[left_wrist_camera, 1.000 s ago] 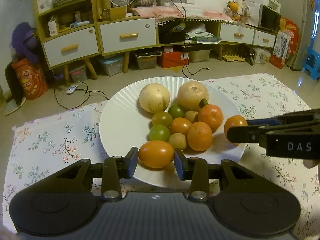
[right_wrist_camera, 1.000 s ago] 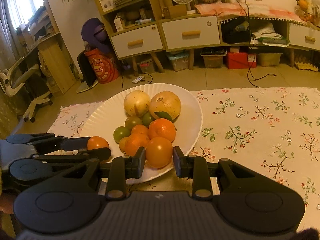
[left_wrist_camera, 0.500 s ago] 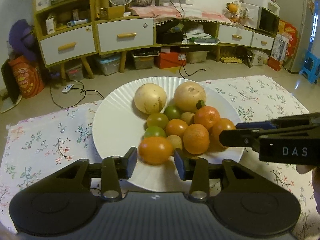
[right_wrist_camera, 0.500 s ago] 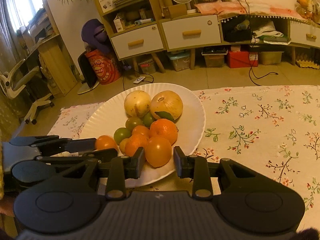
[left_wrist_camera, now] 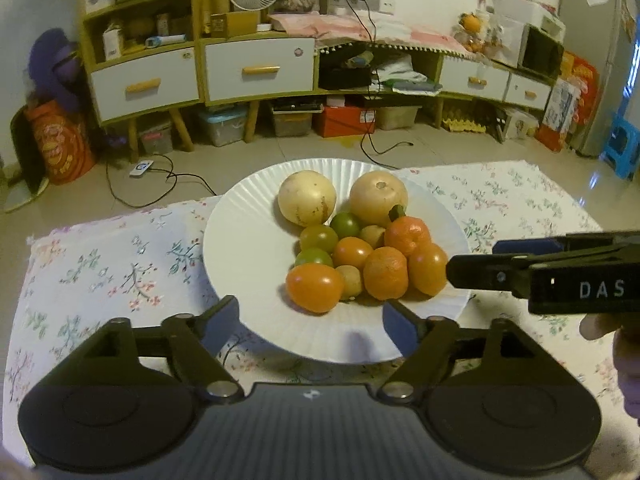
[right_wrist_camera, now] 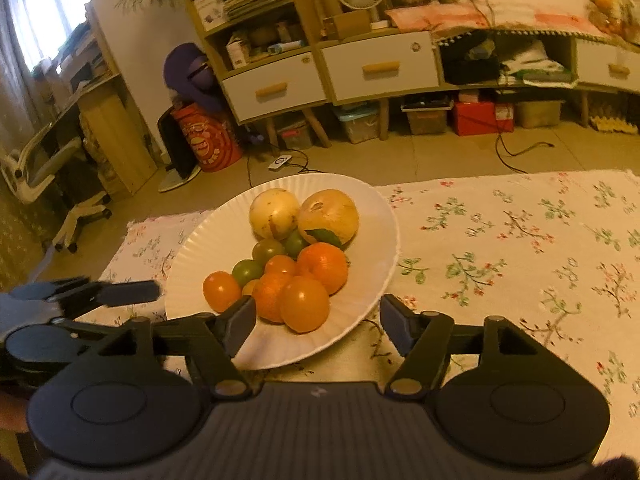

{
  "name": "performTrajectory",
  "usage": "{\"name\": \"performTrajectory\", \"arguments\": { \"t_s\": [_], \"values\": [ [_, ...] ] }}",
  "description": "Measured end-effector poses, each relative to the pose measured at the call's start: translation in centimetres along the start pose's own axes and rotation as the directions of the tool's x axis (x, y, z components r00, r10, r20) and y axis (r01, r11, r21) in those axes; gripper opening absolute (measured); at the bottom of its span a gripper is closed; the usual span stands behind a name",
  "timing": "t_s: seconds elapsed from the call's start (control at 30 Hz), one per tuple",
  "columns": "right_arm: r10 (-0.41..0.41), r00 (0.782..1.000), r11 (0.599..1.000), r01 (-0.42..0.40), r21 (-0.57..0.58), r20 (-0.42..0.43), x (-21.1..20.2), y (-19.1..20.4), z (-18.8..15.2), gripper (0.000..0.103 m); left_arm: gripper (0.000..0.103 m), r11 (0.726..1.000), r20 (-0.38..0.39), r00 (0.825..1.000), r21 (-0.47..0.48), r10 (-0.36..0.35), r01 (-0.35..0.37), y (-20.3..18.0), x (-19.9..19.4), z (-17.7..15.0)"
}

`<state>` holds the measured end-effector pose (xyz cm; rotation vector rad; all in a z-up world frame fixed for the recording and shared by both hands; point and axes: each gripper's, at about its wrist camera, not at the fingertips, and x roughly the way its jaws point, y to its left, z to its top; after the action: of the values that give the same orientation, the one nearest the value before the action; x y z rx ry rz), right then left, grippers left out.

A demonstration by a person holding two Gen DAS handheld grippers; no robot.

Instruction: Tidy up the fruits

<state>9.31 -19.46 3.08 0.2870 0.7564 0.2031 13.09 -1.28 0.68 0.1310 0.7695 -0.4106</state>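
Note:
A white paper plate (left_wrist_camera: pixel 240 248) (right_wrist_camera: pixel 200 252) on the floral tablecloth holds a pile of fruit: two pale round fruits (left_wrist_camera: pixel 307 197) at the back, small green ones (left_wrist_camera: pixel 314 257), tangerines (left_wrist_camera: pixel 385 273) and orange tomatoes. My left gripper (left_wrist_camera: pixel 312 318) is open and empty; the orange tomato (left_wrist_camera: pixel 314 287) lies on the plate just ahead of it. My right gripper (right_wrist_camera: pixel 318 322) is open and empty; another orange tomato (right_wrist_camera: pixel 304 303) rests on the plate between its spread fingers. The right gripper also shows in the left wrist view (left_wrist_camera: pixel 472 262).
The tablecloth (right_wrist_camera: pixel 520 240) stretches right of the plate. Beyond the table's far edge are the floor, cables and a cabinet with drawers (left_wrist_camera: pixel 256 68). The left gripper (right_wrist_camera: pixel 120 292) shows at the plate's left rim in the right wrist view.
Both grippers have opened and let go of their orange tomatoes, which now lie on the plate. Both grippers have drawn back a little.

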Motion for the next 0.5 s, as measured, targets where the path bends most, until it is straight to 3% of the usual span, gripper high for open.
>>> {"name": "performTrajectory", "arguments": {
  "t_s": [0.2, 0.5],
  "values": [
    [-0.027, 1.0, 0.999, 0.027, 0.024, 0.001, -1.5, -0.5, -0.2, 0.08, 0.083, 0.999, -0.016, 0.999, -0.014, 0.034, -0.035, -0.4, -1.8, -0.6],
    [-0.154, 0.987, 0.988, 0.154, 0.007, -0.04, -3.6, 0.2, -1.6, 0.088, 0.092, 0.994, -0.077, 0.994, -0.072, 0.081, -0.086, -1.0, -4.8, -2.7]
  ]
}}
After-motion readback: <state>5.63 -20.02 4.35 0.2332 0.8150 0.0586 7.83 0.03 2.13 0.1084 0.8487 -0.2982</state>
